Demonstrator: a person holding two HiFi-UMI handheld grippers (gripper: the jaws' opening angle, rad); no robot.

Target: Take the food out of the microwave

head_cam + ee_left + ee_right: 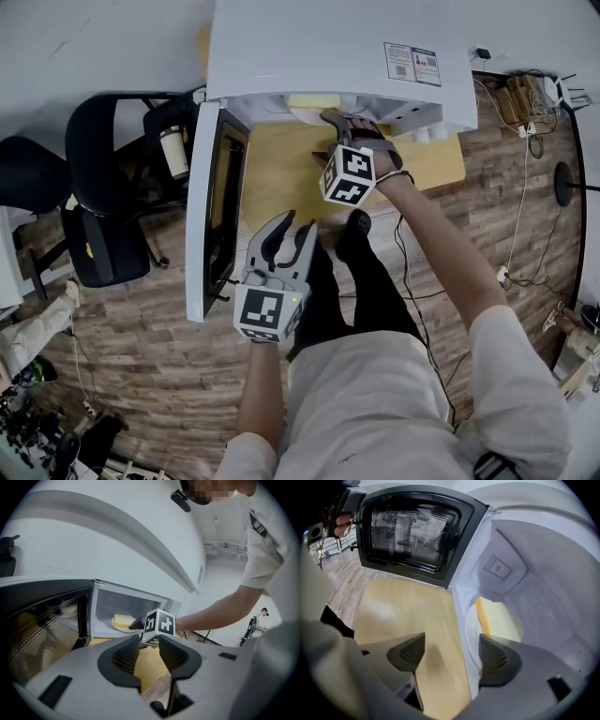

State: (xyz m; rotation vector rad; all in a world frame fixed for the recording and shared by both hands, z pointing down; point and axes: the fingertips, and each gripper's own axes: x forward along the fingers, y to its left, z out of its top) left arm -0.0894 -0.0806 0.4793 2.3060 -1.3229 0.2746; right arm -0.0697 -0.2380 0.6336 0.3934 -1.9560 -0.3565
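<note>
Food (pixel 499 619): pale yellow slab with a darker orange-yellow edge, lying flat on a white plate (pixel 471 631). The plate sits on the microwave (pixel 337 47) cavity floor, near the front opening. Same slab shows in the left gripper view, deep in the cavity.

Microwave: white, standing on a light wooden table (pixel 281 178). Its door (pixel 211 206) is swung fully open at the left of the cavity, with a dark mesh window and a white edge.

Right tongs (pixel 452 651): reaching into the microwave opening, angled down. Jaws apart and gripping nothing. One jaw is over the near rim of the plate, the other is over the table just outside the cavity; whether a pad touches the rim is unclear. In the left gripper view its marker cube covers part of the plate.

Left tongs (pixel 149 656): in front of the microwave, beside the open door's free edge, pointing toward the cavity. Jaws apart, empty.

Around:
- Black office chair (pixel 103 187) left of the microwave, behind the door.
- Paper cup (pixel 174 150) with a dark lid between the chair and the microwave.
- Cables (pixel 525 103) on the wood floor (pixel 141 356) right of the microwave.
</note>
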